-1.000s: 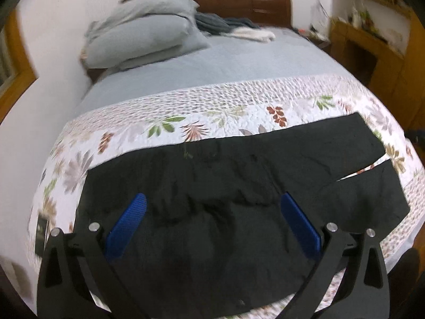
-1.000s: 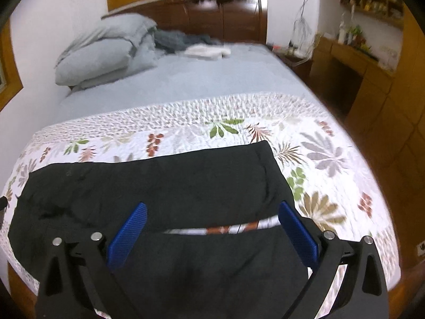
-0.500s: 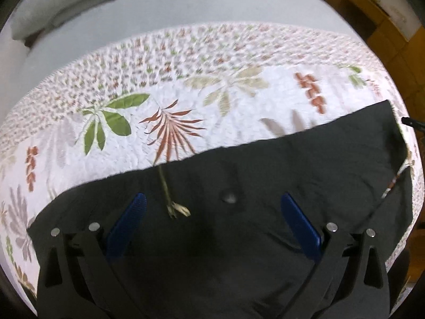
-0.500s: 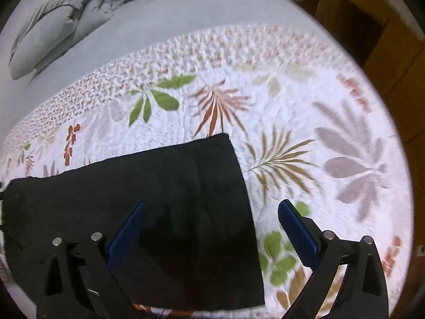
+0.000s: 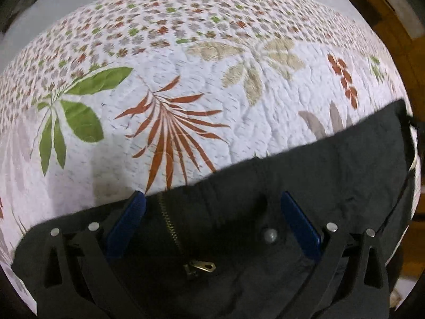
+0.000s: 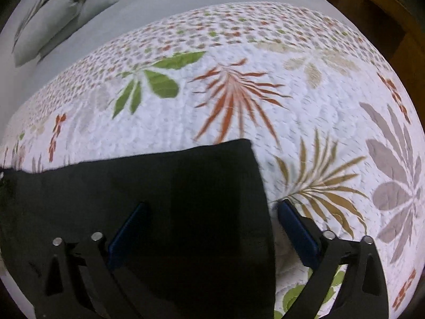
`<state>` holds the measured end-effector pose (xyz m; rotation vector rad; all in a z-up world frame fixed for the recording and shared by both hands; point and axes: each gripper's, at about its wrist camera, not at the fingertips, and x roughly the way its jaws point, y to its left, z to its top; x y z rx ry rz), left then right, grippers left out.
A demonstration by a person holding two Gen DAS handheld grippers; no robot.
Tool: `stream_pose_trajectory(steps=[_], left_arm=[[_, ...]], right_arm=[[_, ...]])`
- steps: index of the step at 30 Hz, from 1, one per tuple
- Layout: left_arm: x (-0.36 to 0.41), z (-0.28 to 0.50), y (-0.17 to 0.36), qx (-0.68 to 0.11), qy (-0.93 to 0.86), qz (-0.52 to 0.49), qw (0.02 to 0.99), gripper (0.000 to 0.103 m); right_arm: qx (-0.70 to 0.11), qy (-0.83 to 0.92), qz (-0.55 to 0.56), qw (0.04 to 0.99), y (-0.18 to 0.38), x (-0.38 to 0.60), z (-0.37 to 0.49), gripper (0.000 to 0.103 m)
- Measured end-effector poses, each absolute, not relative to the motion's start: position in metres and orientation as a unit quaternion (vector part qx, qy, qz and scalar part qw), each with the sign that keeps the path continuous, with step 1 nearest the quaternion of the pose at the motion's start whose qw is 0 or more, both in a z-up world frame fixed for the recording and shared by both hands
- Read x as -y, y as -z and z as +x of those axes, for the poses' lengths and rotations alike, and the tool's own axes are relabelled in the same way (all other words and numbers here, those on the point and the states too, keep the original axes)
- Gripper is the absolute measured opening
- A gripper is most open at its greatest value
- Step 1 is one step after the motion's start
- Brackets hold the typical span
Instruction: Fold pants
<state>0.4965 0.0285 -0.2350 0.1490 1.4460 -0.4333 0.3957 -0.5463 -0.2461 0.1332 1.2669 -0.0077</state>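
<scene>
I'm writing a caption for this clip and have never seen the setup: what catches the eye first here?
The black pants lie flat along the near edge of a white quilt printed with green and rust leaves. The left gripper hangs open over the waistband, where a brass zipper shows. The right gripper straddles the leg's hem edge, one finger over cloth, one over quilt, its jaws closing but not yet pinching.
</scene>
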Motion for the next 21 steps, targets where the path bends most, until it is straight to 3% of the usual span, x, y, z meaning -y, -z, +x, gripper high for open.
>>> stream_pose_trajectory(steps=[1, 3, 4, 5, 6, 7, 11, 13, 17, 19, 20, 21], left_arm=[[-0.026, 0.493, 0.235, -0.653, 0.205, 0.078, 0.725, 0.100], [-0.022, 0.487, 0.234, -0.652, 0.215, 0.095, 0.721, 0.099], [-0.020, 0.485, 0.234, -0.651, 0.215, 0.099, 0.722, 0.098], [-0.019, 0.484, 0.235, -0.650, 0.208, 0.107, 0.723, 0.090], [-0.019, 0.484, 0.236, -0.650, 0.194, 0.120, 0.725, 0.072], [-0.019, 0.483, 0.238, -0.649, 0.175, 0.134, 0.728, 0.063], [-0.037, 0.482, 0.229, -0.645, 0.141, 0.128, 0.740, 0.007], [-0.047, 0.480, 0.219, -0.641, 0.145, 0.093, 0.748, 0.000], [-0.050, 0.471, 0.185, -0.600, 0.193, 0.031, 0.776, 0.002], [-0.043, 0.467, 0.167, -0.574, 0.216, 0.033, 0.789, 0.041], [-0.034, 0.466, 0.160, -0.563, 0.227, 0.038, 0.793, 0.082], [-0.025, 0.465, 0.155, -0.553, 0.241, 0.041, 0.797, 0.092]], right_arm=[[-0.590, -0.005, 0.052, 0.806, 0.244, 0.542, 0.396, 0.083], [-0.585, 0.000, 0.036, 0.810, 0.241, 0.538, 0.398, 0.053], [-0.582, 0.006, 0.032, 0.813, 0.237, 0.539, 0.397, 0.043], [-0.578, 0.005, 0.039, 0.815, 0.234, 0.542, 0.397, 0.028], [-0.573, 0.004, 0.051, 0.818, 0.230, 0.544, 0.396, 0.021], [-0.570, 0.000, 0.057, 0.820, 0.227, 0.546, 0.394, 0.017], [-0.543, -0.019, 0.018, 0.839, 0.204, 0.528, 0.383, 0.011], [-0.515, -0.040, 0.016, 0.856, 0.181, 0.520, 0.370, 0.010], [-0.464, -0.075, 0.018, 0.883, 0.133, 0.508, 0.339, 0.010], [-0.442, -0.091, 0.007, 0.892, 0.110, 0.500, 0.321, 0.009], [-0.432, -0.097, 0.003, 0.897, 0.099, 0.497, 0.312, 0.009], [-0.418, -0.106, 0.003, 0.902, 0.086, 0.494, 0.300, 0.009]])
